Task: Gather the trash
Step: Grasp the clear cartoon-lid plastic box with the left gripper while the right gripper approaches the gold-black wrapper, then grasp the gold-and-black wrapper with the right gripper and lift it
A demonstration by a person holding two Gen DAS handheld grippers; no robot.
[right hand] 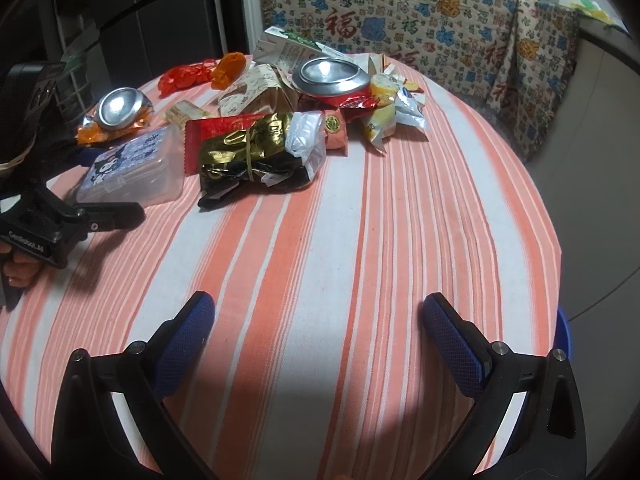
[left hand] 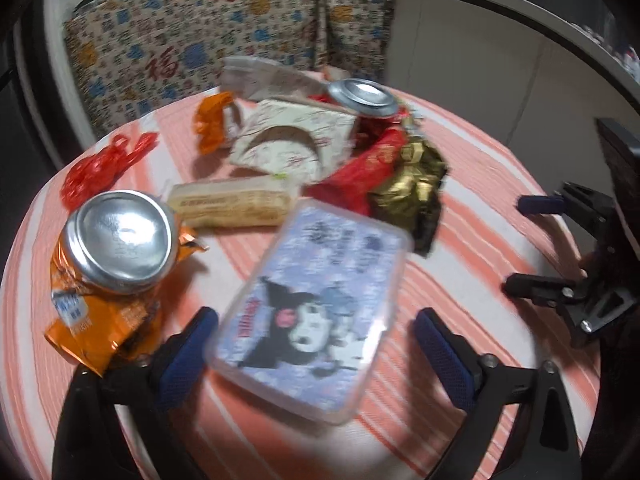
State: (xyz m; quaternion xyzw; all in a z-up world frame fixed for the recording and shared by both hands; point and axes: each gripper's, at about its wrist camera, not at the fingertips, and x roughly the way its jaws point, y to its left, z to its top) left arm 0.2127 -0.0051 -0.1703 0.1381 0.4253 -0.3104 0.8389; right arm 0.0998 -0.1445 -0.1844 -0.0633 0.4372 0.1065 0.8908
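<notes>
Box (left hand: pixel 312 312) on worktop (left hand: pixel 460 240), tilted between my left tool (left hand: pixel 316 344) pads, not gripped. Right tool (right hand: pixel 320 340) released, idle. Risk: smooth lid slips sideways into can (left hand: pixel 120 240) if I clench off-centre.

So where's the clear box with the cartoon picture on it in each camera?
Left wrist view: the clear plastic box is low in the middle, between the left gripper's open fingers.
Right wrist view: the box is at the left edge, beside the left gripper.
Shared landmark: the crushed orange can, just left of the box in both.
</notes>
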